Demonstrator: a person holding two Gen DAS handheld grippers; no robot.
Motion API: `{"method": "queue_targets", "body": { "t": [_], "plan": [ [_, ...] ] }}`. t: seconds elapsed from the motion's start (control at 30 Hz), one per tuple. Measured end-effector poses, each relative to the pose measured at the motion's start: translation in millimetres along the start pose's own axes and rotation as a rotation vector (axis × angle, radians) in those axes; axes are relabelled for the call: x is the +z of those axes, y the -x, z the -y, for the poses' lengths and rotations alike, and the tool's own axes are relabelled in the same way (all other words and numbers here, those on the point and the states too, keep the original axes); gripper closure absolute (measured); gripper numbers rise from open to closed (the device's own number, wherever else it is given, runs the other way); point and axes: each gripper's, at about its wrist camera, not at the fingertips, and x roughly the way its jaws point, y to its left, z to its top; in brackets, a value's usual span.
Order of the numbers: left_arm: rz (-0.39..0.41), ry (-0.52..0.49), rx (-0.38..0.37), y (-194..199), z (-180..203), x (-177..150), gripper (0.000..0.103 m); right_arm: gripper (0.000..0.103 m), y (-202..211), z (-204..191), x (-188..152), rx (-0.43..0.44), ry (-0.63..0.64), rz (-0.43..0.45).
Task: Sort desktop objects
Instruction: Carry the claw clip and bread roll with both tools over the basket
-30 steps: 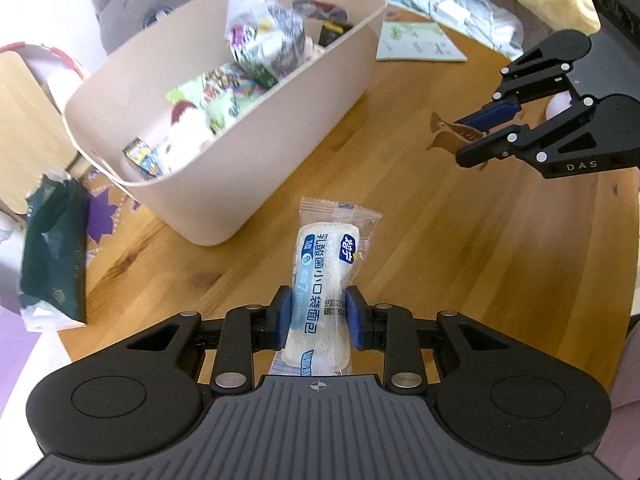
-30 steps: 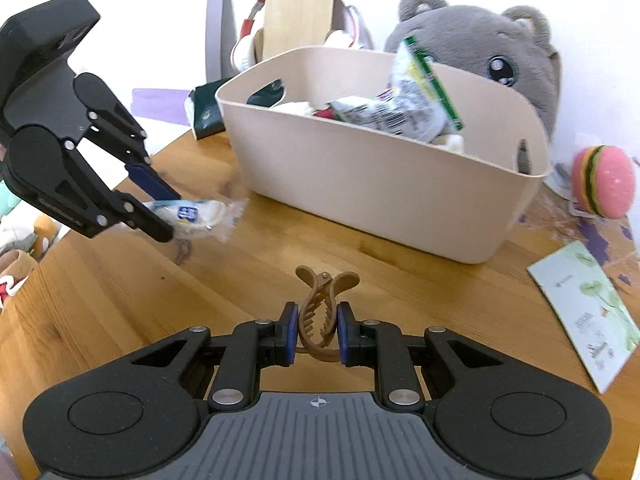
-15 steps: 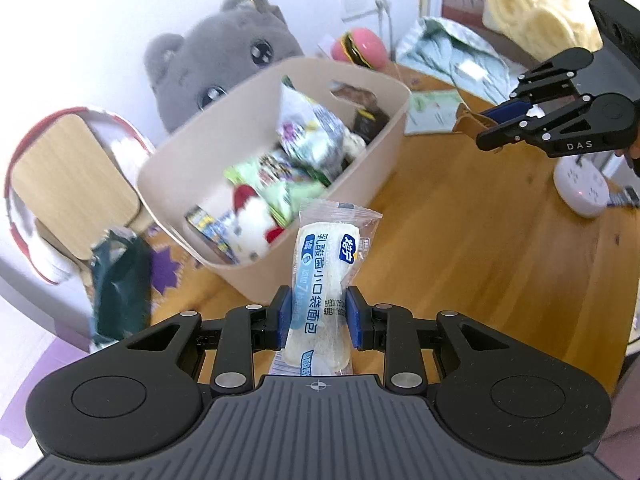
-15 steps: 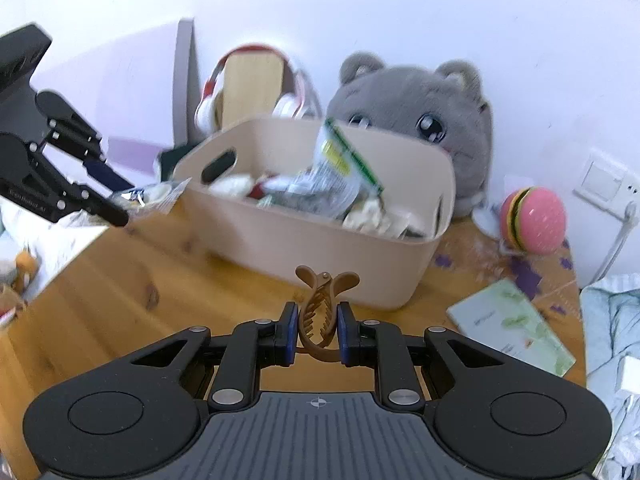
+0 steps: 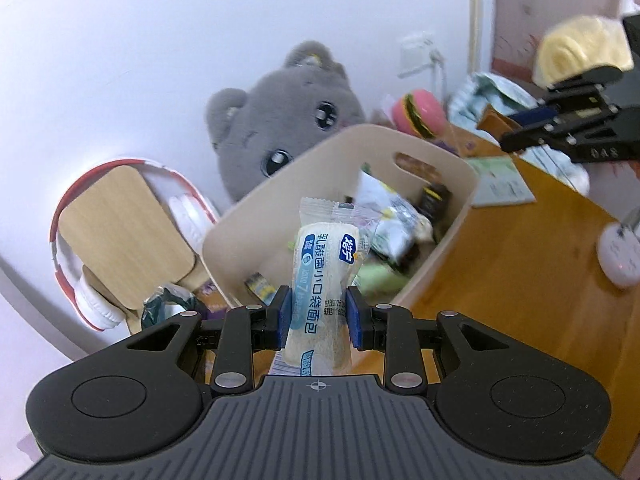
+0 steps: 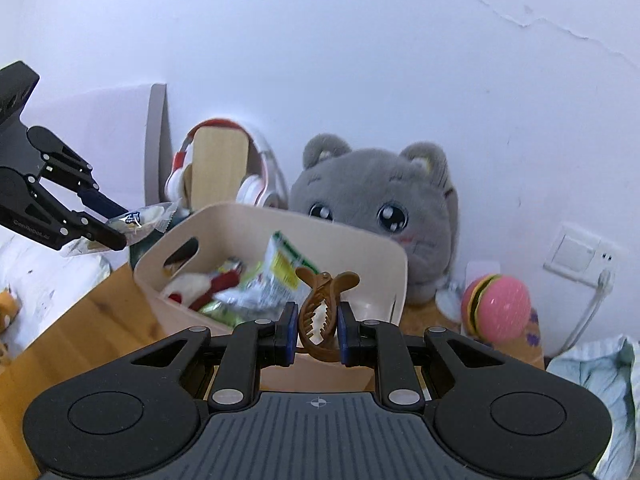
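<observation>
My left gripper (image 5: 316,312) is shut on a packaged bread roll (image 5: 324,276), white and blue wrapper, held in the air just before the near rim of the beige storage bin (image 5: 460,216). My right gripper (image 6: 317,330) is shut on a brown hair claw clip (image 6: 322,304), held above the bin's (image 6: 384,276) near wall. The bin holds several snack packets. In the right wrist view the left gripper (image 6: 108,220) with the bread roll (image 6: 140,218) hovers left of the bin. In the left wrist view the right gripper (image 5: 520,130) shows at far right with the clip (image 5: 494,122).
A grey plush cat (image 6: 380,208) sits behind the bin against the wall. Red-white headphones on a wooden stand (image 5: 116,236) stand left of it. A pink burger toy (image 6: 498,308), a booklet (image 5: 500,184), a white power strip (image 5: 618,256) and crumpled cloth (image 6: 596,368) lie on the wooden table (image 5: 520,300).
Both grippers rose and tilted upward toward the bin, each still holding its object. The bin now sits directly beyond both sets of fingers.
</observation>
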Motion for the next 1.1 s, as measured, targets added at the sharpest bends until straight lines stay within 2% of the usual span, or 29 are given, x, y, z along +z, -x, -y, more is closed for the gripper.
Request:
{"method": "queue_targets", "body": {
  "t": [0.23,0.53,0.63,0.83,1.1],
  "plan": [
    [0.011,0.102,0.025,-28,-14,10,0.074,0.084,-24,7,17,-0.021,-0.02,0.013],
    [-0.008,0.163,0.014,-70,-9,16,0.074,0.084,-62,4,21,-0.04,-0.04,-0.022],
    [-0.024,0.172,0.019,-82,-6,17,0.074,0.084,-73,6,19,-0.028,-0.07,-0.042],
    [-0.065,0.197,0.023,-102,-2,12,0.074,0.084,-98,5,13,-0.04,-0.053,-0.106],
    [-0.081,0.218,0.03,-109,0,6,0.074,0.084,-120,2,3,-0.041,-0.044,-0.178]
  ]
}}
